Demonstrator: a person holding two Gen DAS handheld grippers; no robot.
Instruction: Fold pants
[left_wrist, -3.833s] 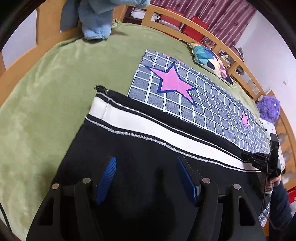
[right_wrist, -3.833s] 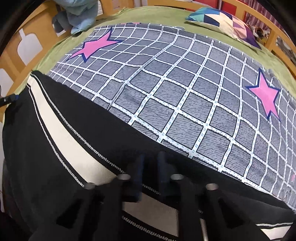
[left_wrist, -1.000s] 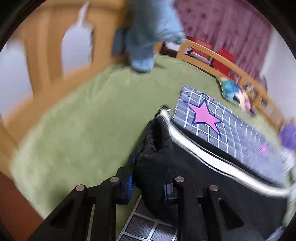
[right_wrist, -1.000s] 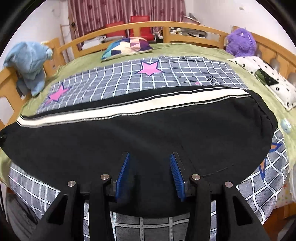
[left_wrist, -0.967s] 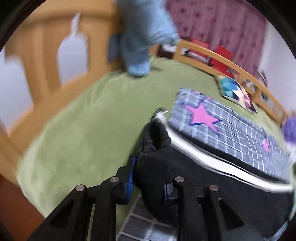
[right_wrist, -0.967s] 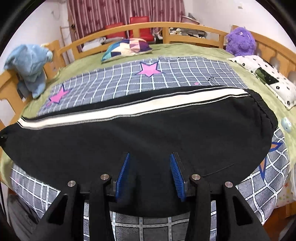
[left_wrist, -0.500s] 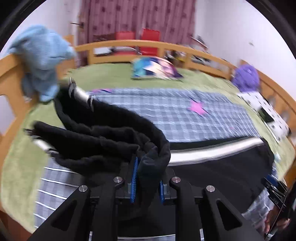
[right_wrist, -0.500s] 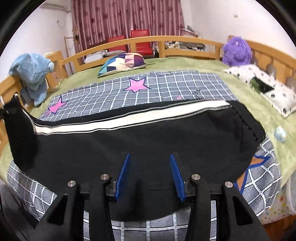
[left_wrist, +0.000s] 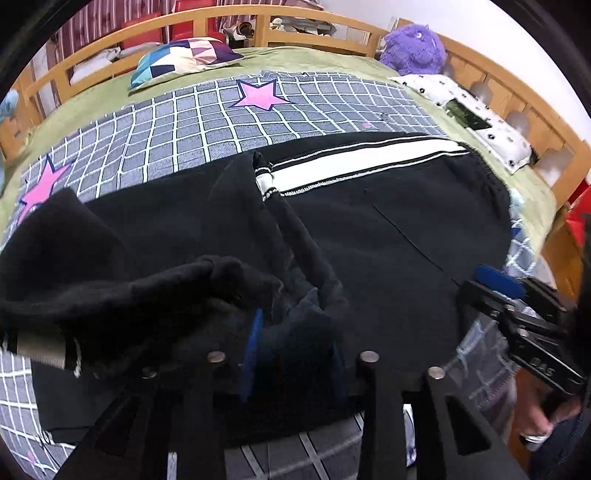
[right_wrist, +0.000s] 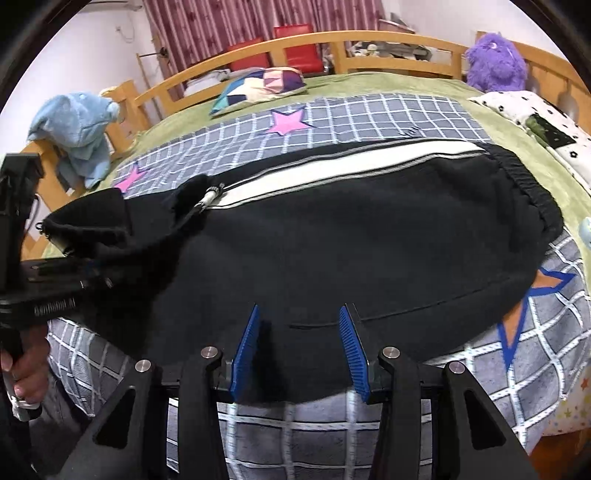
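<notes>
Black pants (left_wrist: 399, 221) with a white side stripe (left_wrist: 354, 162) lie across the checked blanket on the bed. My left gripper (left_wrist: 291, 350) is shut on the leg end of the pants, bunched and lifted over the middle of the pants. In the right wrist view the pants (right_wrist: 369, 236) spread wide, waistband at the right, and the left gripper (right_wrist: 74, 277) holds the leg end at the left. My right gripper (right_wrist: 299, 350) is open and empty at the near edge of the pants.
A grey checked blanket with pink stars (right_wrist: 369, 114) covers a green bed sheet (right_wrist: 369, 85). A patterned pillow (right_wrist: 258, 88), a purple plush toy (right_wrist: 495, 62) and a blue plush (right_wrist: 77, 129) sit along the wooden bed rail (right_wrist: 369, 44). A white spotted pillow (left_wrist: 480, 118) lies at the right.
My left gripper has carried the leg end from the left side of the bed over toward the waistband, folding the pants. The right gripper has stayed open at the near edge.
</notes>
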